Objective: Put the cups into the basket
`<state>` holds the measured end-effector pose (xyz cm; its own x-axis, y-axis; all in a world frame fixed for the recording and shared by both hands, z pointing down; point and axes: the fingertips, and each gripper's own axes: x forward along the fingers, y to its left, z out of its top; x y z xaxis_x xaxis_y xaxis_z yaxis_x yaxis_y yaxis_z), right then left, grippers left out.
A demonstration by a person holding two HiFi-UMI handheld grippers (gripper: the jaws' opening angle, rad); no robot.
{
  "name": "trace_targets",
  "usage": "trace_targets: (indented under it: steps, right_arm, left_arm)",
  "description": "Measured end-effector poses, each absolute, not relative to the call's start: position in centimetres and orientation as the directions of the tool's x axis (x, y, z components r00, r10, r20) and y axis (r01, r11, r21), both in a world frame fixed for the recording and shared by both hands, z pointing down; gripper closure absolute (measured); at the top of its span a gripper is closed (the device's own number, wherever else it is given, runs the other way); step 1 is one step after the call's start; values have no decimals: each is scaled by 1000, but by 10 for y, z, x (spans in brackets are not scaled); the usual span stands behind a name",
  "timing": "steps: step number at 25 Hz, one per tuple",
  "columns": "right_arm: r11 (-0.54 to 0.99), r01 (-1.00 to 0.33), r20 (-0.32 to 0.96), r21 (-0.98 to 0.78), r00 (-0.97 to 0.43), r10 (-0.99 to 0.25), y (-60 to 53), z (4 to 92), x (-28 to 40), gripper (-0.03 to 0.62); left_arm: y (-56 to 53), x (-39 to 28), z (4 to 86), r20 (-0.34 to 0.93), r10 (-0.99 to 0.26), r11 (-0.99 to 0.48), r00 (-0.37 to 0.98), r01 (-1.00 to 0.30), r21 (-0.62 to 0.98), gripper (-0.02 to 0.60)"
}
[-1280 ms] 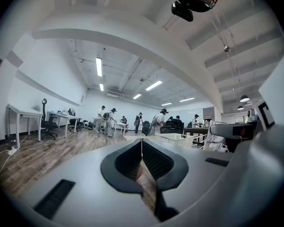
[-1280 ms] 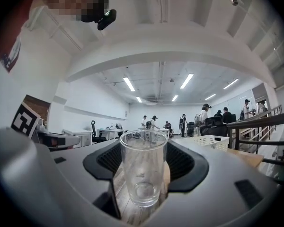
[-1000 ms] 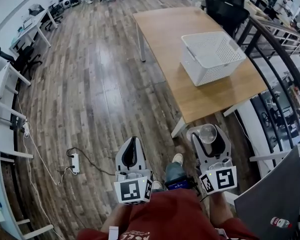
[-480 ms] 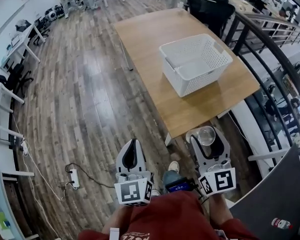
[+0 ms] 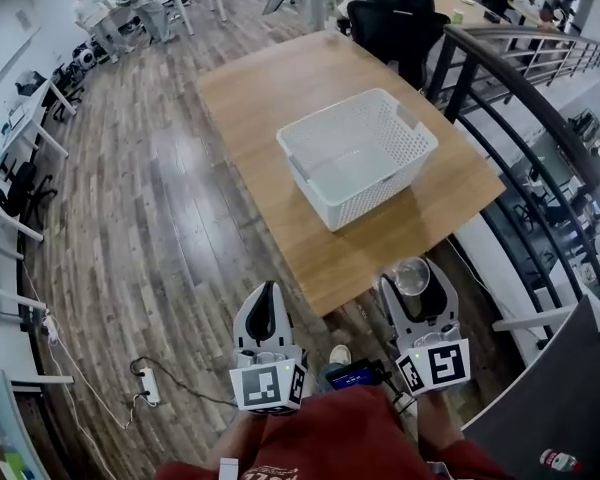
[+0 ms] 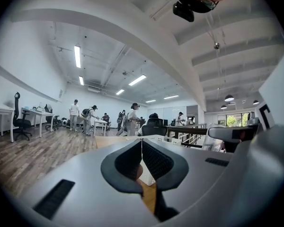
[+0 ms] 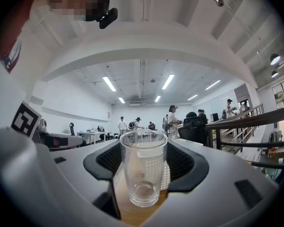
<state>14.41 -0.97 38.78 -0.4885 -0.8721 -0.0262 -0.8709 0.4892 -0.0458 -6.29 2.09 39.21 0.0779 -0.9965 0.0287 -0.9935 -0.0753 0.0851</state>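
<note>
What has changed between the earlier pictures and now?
The person has walked toward the table, so the basket now shows nearer in the head view. Nothing was grasped or released: the right gripper still holds the clear cup upright, and the left gripper stays shut and empty.

Both tongs level, side by side.
Left tongs (image 5: 269,293) closed, empty; right tongs (image 5: 413,268) clamp a clear cup (image 7: 143,169).
</note>
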Motion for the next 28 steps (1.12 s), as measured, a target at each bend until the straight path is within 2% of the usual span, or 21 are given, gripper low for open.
trace_targets:
  steps: [13,28]
  right_arm:
    - [503,-862,-60,-65,-500,-864,-84,381,179,312]
    - [502,-864,-67,-41,-499,-864,-123,373,146,312]
  left_arm:
    - [-53,-30,386,40,-996,-72,78,-991,115,573]
    - [-106,-56,387,7,-994,-105,107,-984,146,573]
